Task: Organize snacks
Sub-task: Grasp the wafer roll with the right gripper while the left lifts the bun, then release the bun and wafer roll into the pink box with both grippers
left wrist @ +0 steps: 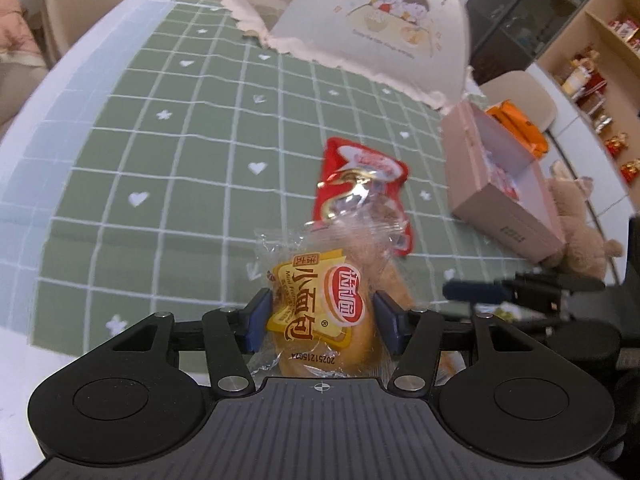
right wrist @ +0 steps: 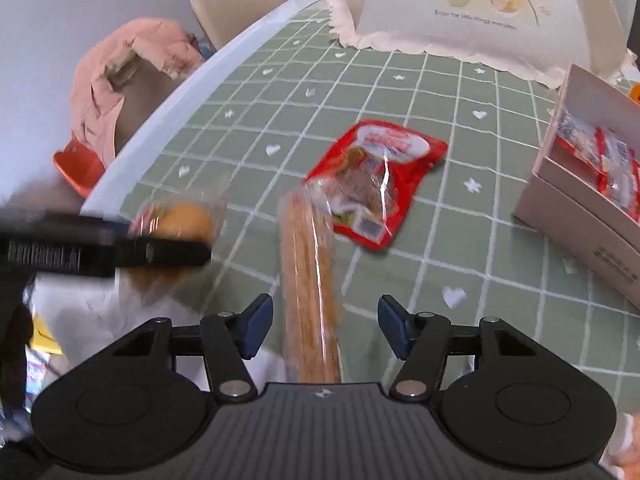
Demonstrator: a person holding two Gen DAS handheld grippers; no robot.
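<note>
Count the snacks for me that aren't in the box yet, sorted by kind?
Small bread roll in clear wrapper, held by the left gripper: 1
Red snack packet lying on the green tablecloth: 1
Long biscuit-coloured stick pack between the open right gripper fingers: 1
Total: 3
Those inside the pink box are too hidden to count.
</note>
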